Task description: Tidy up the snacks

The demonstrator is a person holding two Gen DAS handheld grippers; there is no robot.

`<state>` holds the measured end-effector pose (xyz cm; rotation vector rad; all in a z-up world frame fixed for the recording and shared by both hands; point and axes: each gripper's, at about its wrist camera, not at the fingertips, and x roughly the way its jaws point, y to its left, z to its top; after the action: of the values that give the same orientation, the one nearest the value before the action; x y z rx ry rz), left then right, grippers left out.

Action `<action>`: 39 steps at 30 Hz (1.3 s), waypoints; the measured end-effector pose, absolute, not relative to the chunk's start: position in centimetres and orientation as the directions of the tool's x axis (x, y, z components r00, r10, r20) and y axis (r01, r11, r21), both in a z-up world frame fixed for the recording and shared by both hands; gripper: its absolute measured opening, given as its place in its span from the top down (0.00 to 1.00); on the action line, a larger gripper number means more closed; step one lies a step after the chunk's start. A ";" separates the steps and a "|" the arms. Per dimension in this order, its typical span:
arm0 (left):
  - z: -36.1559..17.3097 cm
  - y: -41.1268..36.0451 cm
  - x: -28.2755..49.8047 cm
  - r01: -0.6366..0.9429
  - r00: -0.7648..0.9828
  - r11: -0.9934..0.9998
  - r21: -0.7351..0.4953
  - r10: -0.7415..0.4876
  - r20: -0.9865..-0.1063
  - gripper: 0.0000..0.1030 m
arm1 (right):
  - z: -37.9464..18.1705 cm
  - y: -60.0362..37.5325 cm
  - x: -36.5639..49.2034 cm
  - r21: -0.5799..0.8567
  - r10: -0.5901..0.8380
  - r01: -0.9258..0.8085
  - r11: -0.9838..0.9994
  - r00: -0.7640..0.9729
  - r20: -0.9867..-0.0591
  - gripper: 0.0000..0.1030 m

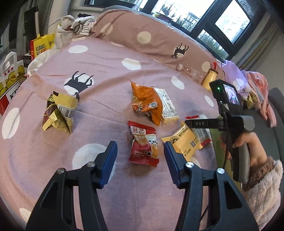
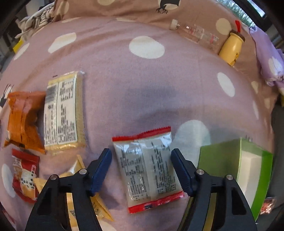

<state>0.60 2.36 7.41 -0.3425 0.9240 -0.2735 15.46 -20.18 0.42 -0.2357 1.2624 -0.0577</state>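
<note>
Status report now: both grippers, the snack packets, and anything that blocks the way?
Left gripper open over red packet. Right gripper open, straddling clear red-edged packet. Green box beside it. Nothing blocking.

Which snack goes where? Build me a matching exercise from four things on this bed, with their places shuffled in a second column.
Things:
1. red snack packet
2. clear packet with red edges
3. green box
4. yellow bottle

Places:
A. against the pillow, beside the clear bottle
B. framed by the open jaws of the right gripper
C. framed by the open jaws of the left gripper
D. just right of the right gripper

Pairs: 1-C, 2-B, 3-D, 4-A
</note>
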 end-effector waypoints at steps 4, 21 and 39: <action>7.3 2.6 0.6 0.071 0.570 0.915 -0.398 -0.365 -0.736 0.48 | 0.2 -21.6 15.5 -0.124 -0.107 -0.041 0.991 0.289 -0.951 0.31; 6.4 3.0 0.5 0.054 0.540 0.911 -0.409 -0.371 -0.755 0.48 | 6.3 -19.2 3.4 0.243 0.144 0.100 0.965 0.572 -0.807 0.84; 6.7 4.2 0.8 0.044 0.542 0.912 -0.408 -0.365 -0.757 0.48 | -0.5 -23.3 13.4 -0.002 -0.033 0.090 0.996 0.339 -0.940 0.25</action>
<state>0.83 4.15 6.71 -0.3633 0.9722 -0.2497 13.40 -23.27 -0.47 0.0529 1.2230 -0.0799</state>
